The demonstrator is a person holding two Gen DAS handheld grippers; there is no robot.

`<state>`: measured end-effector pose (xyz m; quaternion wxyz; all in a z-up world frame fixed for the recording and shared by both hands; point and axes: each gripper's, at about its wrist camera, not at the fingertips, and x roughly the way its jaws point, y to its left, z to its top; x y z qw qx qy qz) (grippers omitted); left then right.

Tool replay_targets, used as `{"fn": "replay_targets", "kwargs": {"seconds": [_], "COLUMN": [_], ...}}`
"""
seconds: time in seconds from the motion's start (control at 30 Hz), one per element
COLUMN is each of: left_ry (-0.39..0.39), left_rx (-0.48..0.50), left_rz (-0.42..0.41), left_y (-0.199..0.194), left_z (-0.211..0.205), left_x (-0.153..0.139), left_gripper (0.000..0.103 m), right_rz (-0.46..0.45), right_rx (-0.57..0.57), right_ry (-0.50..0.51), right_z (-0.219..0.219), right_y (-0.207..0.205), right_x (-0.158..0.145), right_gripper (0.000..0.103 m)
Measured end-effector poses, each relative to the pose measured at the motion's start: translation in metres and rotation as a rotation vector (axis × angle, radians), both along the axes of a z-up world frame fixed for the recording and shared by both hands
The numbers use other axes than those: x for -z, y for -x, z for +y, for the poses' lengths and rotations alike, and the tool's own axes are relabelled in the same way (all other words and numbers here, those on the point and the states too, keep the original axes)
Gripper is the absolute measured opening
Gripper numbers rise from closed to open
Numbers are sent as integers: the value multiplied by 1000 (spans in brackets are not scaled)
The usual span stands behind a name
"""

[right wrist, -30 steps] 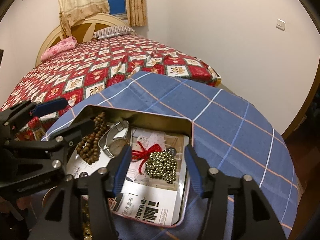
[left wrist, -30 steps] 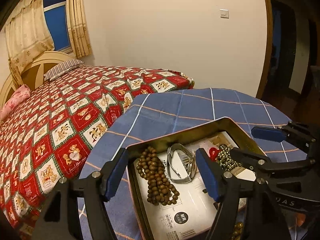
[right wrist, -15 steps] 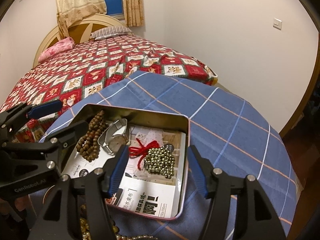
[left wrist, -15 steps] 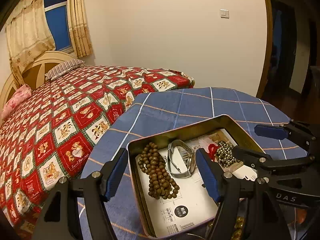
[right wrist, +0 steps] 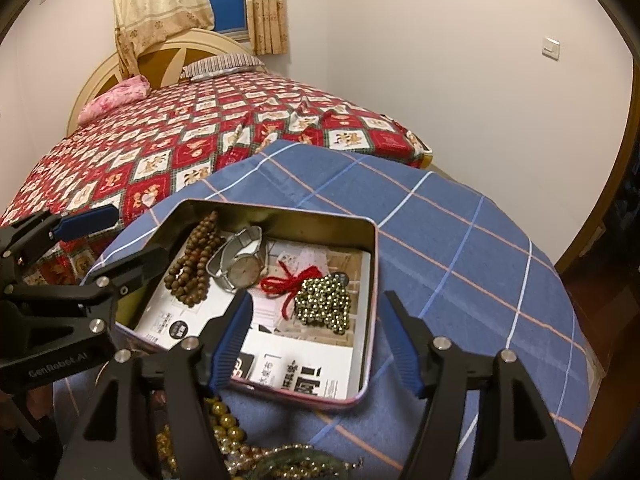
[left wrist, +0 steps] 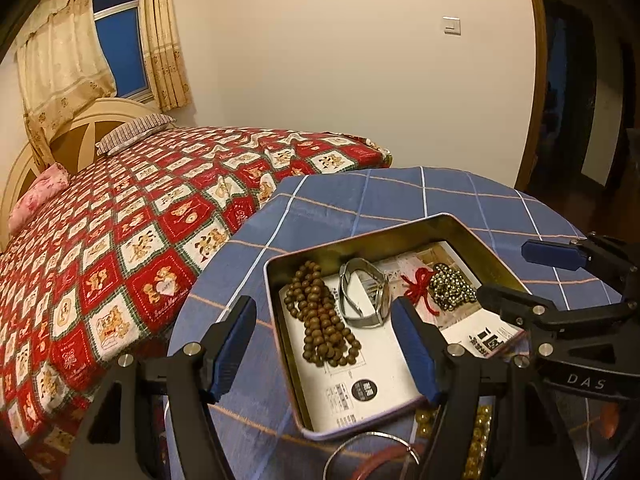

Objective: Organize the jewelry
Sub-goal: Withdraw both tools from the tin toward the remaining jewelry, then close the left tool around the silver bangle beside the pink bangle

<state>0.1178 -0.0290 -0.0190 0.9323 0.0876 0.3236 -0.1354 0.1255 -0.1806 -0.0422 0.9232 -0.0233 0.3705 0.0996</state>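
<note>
We find a shallow metal tin (right wrist: 372,264) on the blue checked tablecloth (right wrist: 460,248), lined with printed paper and holding a string of brown wooden beads (right wrist: 192,268) at its left, a silver wristwatch (right wrist: 240,266) lying beside them, and a heap of small gold beads (right wrist: 326,304) tied with a red cord (right wrist: 286,284) at its right. We see more gold beads (right wrist: 224,428) and a thin metal bangle (left wrist: 372,450) lying loose on the cloth just outside the tin's near edge. The left gripper (left wrist: 324,346) hangs spread and empty above the tin's left side, and the right gripper (right wrist: 316,340), its jaws just having been opening with nothing between them, hangs spread above the tin's near right corner.
</note>
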Motion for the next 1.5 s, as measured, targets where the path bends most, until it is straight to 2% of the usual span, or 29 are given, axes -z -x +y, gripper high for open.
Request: {"fn": "replay_targets", "kwargs": {"seconds": [0.6,0.83,1.13,1.17,1.23,1.33,1.43,1.5], "left_ry": [-65,-67,-74,-72,-70,-60,-42,-35], "left_rx": [-23,-40,-56,-51,-40,-29,-1,22], "left_rz": [0,58,104,110,128,133,142,164], "left_y": [50,71,67,67,67,67,68,69], "left_z": [21,33,39,38,37,35,31,27], "left_x": [15,37,54,55,59,60,60,62], "left_gripper": [70,70,70,69,57,53,41,39], "right_rz": [-6,18,21,24,22,21,24,27], "right_rx": [25,50,61,60,60,64,66,69], "right_ry": [0,-11,-13,-16,-15,-10,-8,-12], "right_z": [-11,-17,-19,-19,-19,-19,-20,-22], "right_y": [40,67,84,83,85,86,86,86], "right_x": [2,15,19,20,21,22,23,23], "right_gripper": [73,74,75,75,77,79,79,79]}}
